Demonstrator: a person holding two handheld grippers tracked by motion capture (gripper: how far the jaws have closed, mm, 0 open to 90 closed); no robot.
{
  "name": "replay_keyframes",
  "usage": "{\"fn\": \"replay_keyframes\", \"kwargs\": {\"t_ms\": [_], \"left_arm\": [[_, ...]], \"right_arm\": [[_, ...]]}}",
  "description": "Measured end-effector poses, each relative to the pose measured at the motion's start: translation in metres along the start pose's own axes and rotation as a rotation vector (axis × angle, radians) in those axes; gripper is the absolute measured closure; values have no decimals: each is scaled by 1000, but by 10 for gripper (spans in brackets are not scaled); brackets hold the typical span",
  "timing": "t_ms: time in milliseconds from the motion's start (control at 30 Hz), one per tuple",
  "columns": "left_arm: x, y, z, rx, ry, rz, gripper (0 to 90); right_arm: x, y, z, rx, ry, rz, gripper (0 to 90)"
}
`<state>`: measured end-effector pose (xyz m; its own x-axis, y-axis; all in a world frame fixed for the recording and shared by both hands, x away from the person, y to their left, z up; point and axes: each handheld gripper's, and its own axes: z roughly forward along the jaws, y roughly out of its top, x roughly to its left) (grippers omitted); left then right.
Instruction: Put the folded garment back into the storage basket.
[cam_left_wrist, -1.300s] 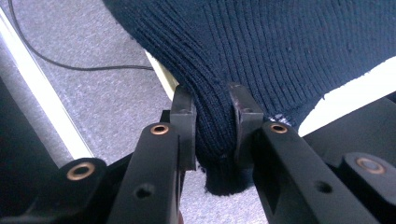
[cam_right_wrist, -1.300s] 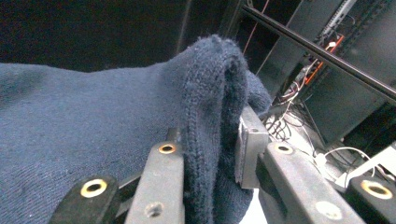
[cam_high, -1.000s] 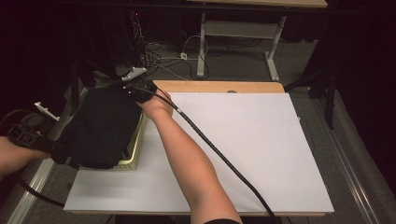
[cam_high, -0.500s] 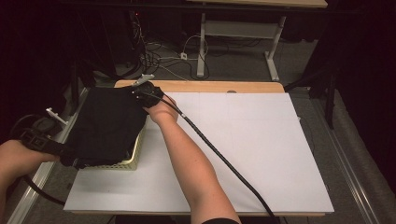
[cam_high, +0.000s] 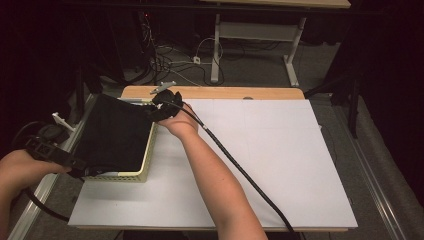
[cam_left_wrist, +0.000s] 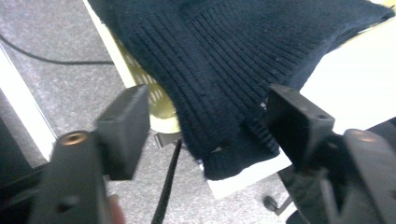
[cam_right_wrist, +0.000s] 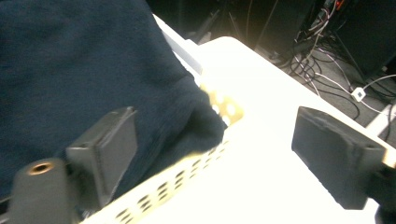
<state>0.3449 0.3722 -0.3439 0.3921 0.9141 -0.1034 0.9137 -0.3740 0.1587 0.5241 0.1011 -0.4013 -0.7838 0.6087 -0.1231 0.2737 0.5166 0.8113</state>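
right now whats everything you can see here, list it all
sweater: one, dark navy knit, draped over the basket at the table's left edge, a corner hanging past the rim
basket: one, pale yellow, perforated walls, under the sweater
table: one, white top with a wooden strip along the far edge
second table: one, pale frame, on the floor beyond
cables: several, dark and white, tangled on the grey floor behind the table
left gripper: one, black, jaws just opened, the sweater's hem between them but not pinched
right gripper: one, black, jaws just opened, at the basket's far corner by the sweater's edge
forearms: two, bare, coming in from the bottom
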Motion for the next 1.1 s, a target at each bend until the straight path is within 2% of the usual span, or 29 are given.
{"fn": "replay_keyframes", "kwargs": {"t_ms": [67,167,200,333,667,733,800,833,867,900,1000,1100], "left_arm": [[-2,2,0,9,-6,-3,255],[-6,6,0,6,-1,-15,144],[-7,8,-1,6,5,-18,136],[-11,17,-5,-3,27,-42,0],[-23,30,-15,2,50,-27,15],[-24,30,-17,-11,37,-17,95],[-27,30,-16,-19,30,6,377],[-28,31,-15,-14,42,17,518],[-31,31,-11,1,82,38,625],[-32,32,-8,13,107,42,704],[-32,34,1,28,142,43,805],[-30,35,10,41,142,33,841]], "right_arm": [[-1,-4,-8,-13,12,8,114],[0,-12,-20,-34,4,6,27],[0,-14,-22,-38,3,10,1],[0,-28,-35,-56,-5,15,1],[-5,-55,-65,-71,2,34,1],[-6,-58,-71,-72,-5,32,0],[-9,-62,-80,-77,-18,31,0],[-10,-64,-84,-79,-22,34,0],[-11,-65,-86,-79,-26,30,0],[-12,-67,-90,-80,-32,30,1],[-14,-74,-98,-83,-37,35,0],[-14,-81,-103,-82,-45,33,0]]}}
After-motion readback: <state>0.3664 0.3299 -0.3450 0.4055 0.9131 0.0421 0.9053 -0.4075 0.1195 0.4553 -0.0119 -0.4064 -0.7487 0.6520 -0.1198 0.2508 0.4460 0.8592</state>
